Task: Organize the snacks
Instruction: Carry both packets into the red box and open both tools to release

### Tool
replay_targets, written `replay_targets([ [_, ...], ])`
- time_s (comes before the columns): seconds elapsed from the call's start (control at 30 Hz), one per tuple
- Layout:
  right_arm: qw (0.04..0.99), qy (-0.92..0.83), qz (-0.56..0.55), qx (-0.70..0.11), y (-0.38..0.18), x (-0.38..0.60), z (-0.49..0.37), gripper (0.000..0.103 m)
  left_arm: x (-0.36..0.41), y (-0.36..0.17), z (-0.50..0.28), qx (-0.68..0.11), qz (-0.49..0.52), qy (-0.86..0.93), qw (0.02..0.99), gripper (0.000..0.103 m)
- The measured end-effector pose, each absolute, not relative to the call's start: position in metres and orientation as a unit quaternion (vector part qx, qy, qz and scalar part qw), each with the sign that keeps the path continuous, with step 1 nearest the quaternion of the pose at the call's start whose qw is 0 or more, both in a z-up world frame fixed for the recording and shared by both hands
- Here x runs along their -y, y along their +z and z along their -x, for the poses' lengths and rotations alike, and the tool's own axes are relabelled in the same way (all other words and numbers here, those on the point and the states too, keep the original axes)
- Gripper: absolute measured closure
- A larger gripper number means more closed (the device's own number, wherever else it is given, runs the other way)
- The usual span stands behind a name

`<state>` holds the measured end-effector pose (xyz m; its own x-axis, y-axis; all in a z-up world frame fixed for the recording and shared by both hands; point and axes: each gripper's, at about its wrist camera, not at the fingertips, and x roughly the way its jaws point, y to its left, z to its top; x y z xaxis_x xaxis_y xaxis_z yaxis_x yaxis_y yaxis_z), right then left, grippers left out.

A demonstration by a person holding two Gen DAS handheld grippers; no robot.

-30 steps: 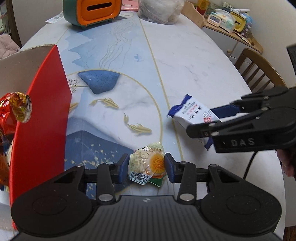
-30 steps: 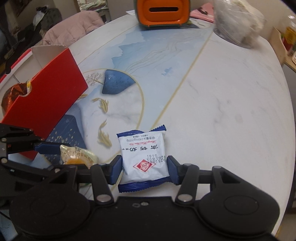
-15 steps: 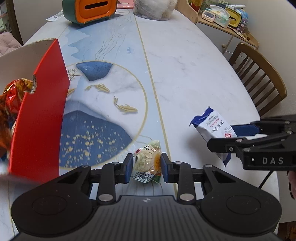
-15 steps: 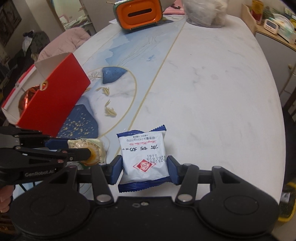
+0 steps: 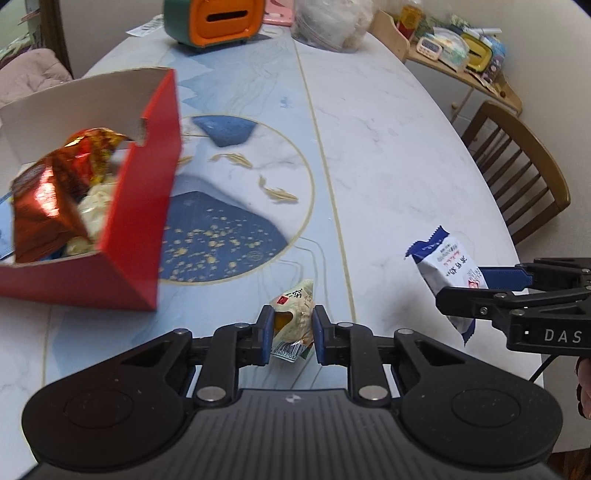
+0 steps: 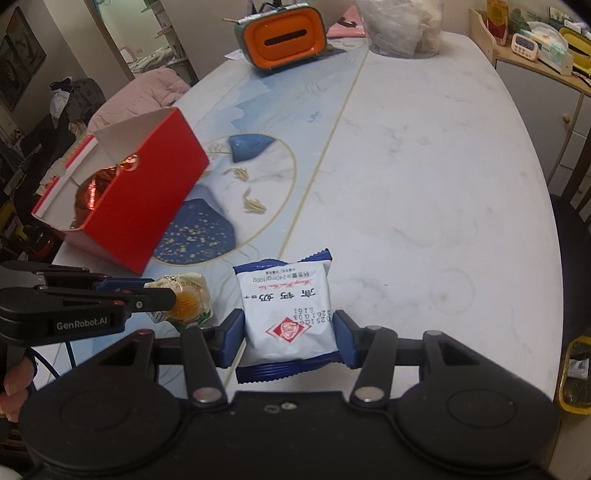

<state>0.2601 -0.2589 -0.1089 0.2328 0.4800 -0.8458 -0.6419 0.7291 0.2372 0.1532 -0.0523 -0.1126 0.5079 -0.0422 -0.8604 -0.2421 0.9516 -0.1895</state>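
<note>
- The left gripper (image 5: 289, 334) has a small clear snack packet (image 5: 293, 319) with a yellow centre between its blue pads; the jaws are closing on it and the pads press its sides, crumpling the wrapper.
- In the right wrist view the same packet (image 6: 186, 301) sits at the tip of the left gripper (image 6: 162, 290), above the table (image 6: 424, 184).
- The right gripper (image 6: 288, 338) stands about half open, clamped on a white and blue snack bag (image 6: 286, 310), with a blue pad against each side of the bag.
- From the left wrist camera that bag (image 5: 445, 267) juts out of the right gripper (image 5: 469, 286) at the right edge, clear of the tabletop (image 5: 388, 155).
- A red box (image 5: 142, 206) stands open on the left side of the table, well apart from both grippers.
- Inside the box lies a shiny red and gold foil bag (image 5: 55, 188), with pale wrappers beneath it.
- An orange and green case (image 6: 284, 37) and a clear plastic bag (image 6: 402, 26) sit at the far end of the table.
- A wooden chair (image 5: 517, 166) stands beside the table's right edge.
</note>
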Motion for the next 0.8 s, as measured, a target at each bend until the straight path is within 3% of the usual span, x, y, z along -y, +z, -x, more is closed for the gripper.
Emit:
replay_targets([
  [0.8, 0.806, 0.388, 0.099, -0.437, -0.034, 0.119, -0.2, 0.053, -0.1, -0.02, -0.083, -0.407, 0.156, 0.079, 0.897, 0.082],
])
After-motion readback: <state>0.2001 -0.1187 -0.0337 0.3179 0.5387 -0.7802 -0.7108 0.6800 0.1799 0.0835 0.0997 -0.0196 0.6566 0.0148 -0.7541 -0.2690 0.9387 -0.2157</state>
